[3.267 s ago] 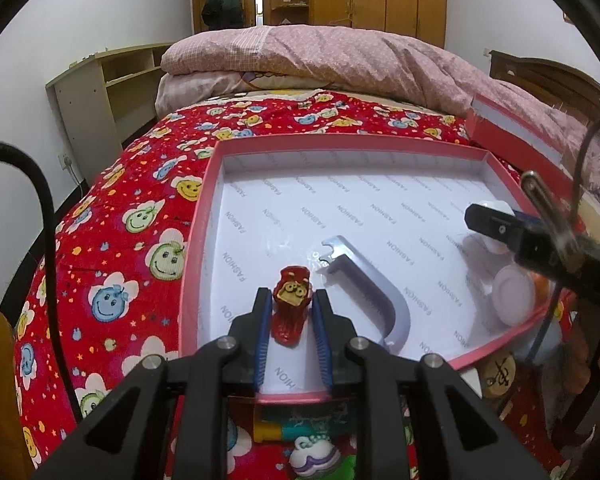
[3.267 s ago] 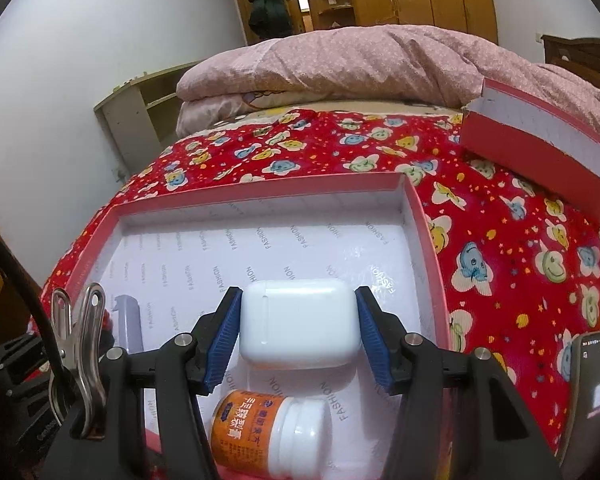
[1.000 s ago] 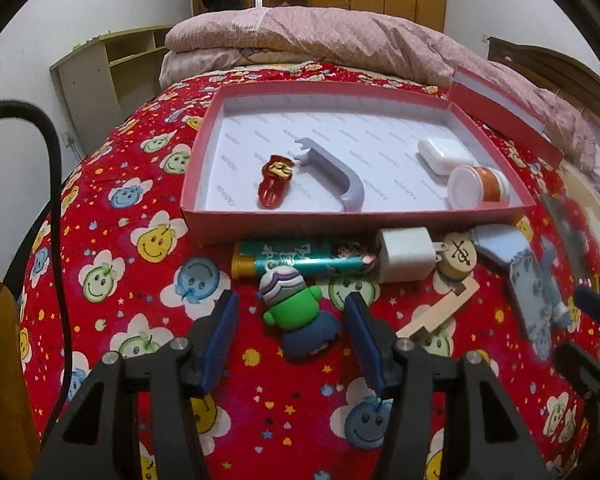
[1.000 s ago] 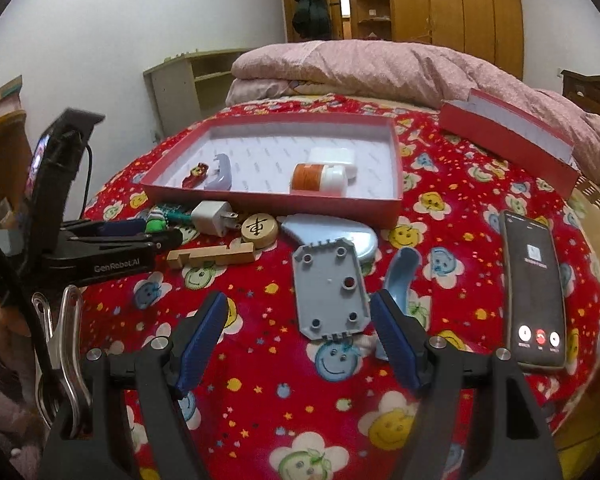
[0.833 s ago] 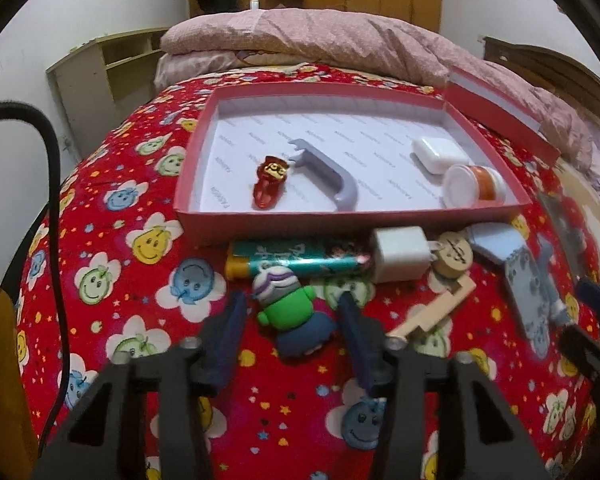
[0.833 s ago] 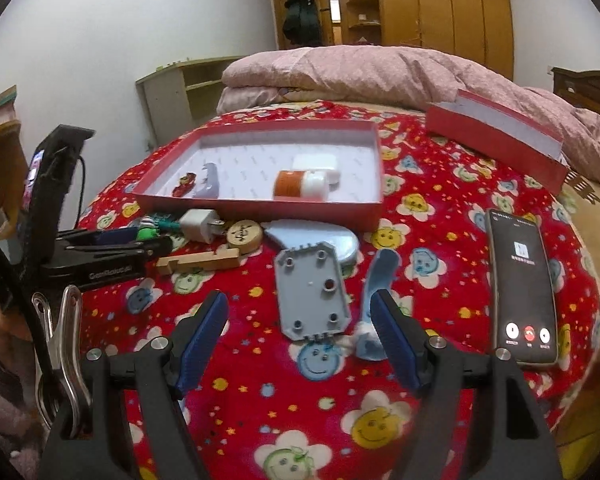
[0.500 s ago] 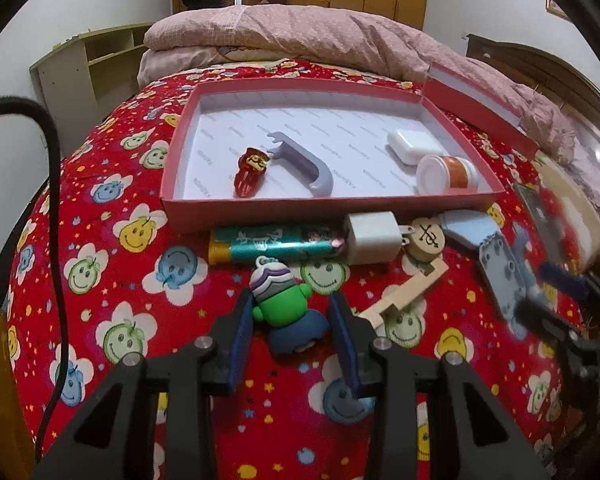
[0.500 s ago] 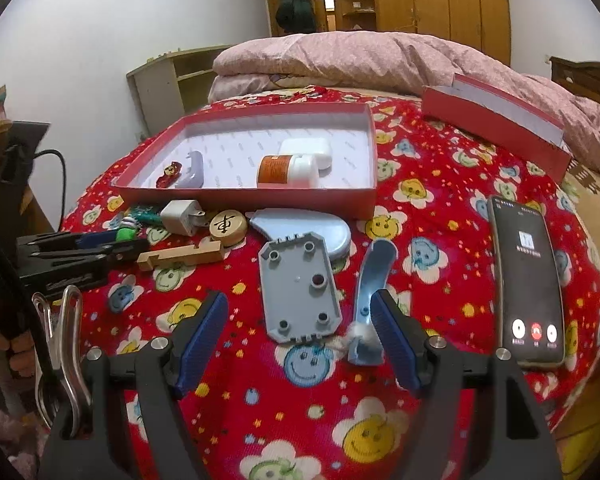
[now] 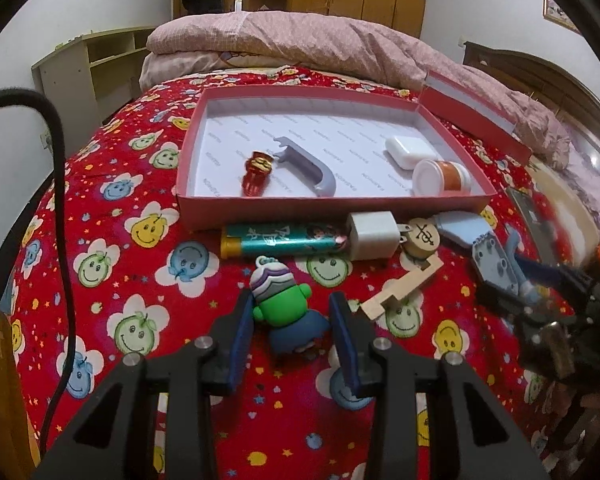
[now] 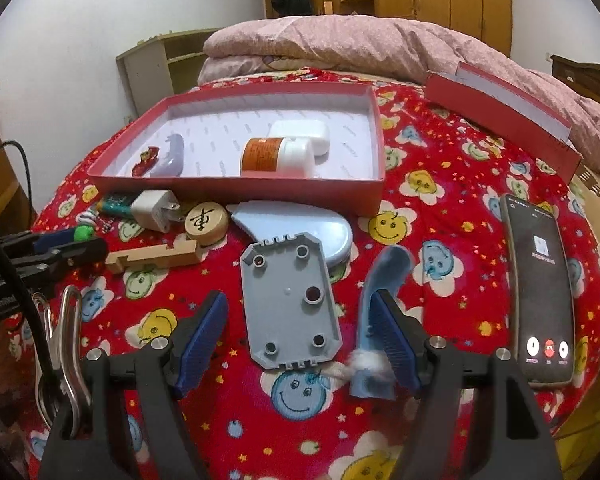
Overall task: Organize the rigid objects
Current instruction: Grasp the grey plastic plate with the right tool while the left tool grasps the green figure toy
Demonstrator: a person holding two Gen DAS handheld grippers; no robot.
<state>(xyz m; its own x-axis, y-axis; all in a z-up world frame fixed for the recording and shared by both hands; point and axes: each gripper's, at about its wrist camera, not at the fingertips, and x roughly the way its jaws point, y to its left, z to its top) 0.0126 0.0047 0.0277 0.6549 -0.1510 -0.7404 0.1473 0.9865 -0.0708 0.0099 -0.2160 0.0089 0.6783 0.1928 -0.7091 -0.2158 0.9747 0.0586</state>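
Observation:
A red box (image 9: 332,202) with a white lining lies on the flowered bedspread; it also shows in the right wrist view (image 10: 236,188). It holds a red figure (image 9: 257,167), a grey handle (image 9: 309,160), a white case (image 9: 407,151) and an orange bottle (image 9: 440,176). My left gripper (image 9: 291,322) is open, its jaws on either side of a green and purple toy (image 9: 285,302), close to it. My right gripper (image 10: 299,334) is open around a grey plate (image 10: 290,300) that lies flat on the bed.
In front of the box lie a teal lighter (image 9: 280,238), a white charger (image 9: 374,234), a wooden disc (image 10: 206,219), a wooden piece (image 10: 154,258), a pale blue lid (image 10: 300,230) and a blue scoop (image 10: 380,312). A phone (image 10: 540,292) lies at right. A red lid (image 10: 500,116) stands behind.
Both grippers let go of their objects in the box and drew back. The left jaws have narrowed around the green toy. The right gripper has come down over the grey plate.

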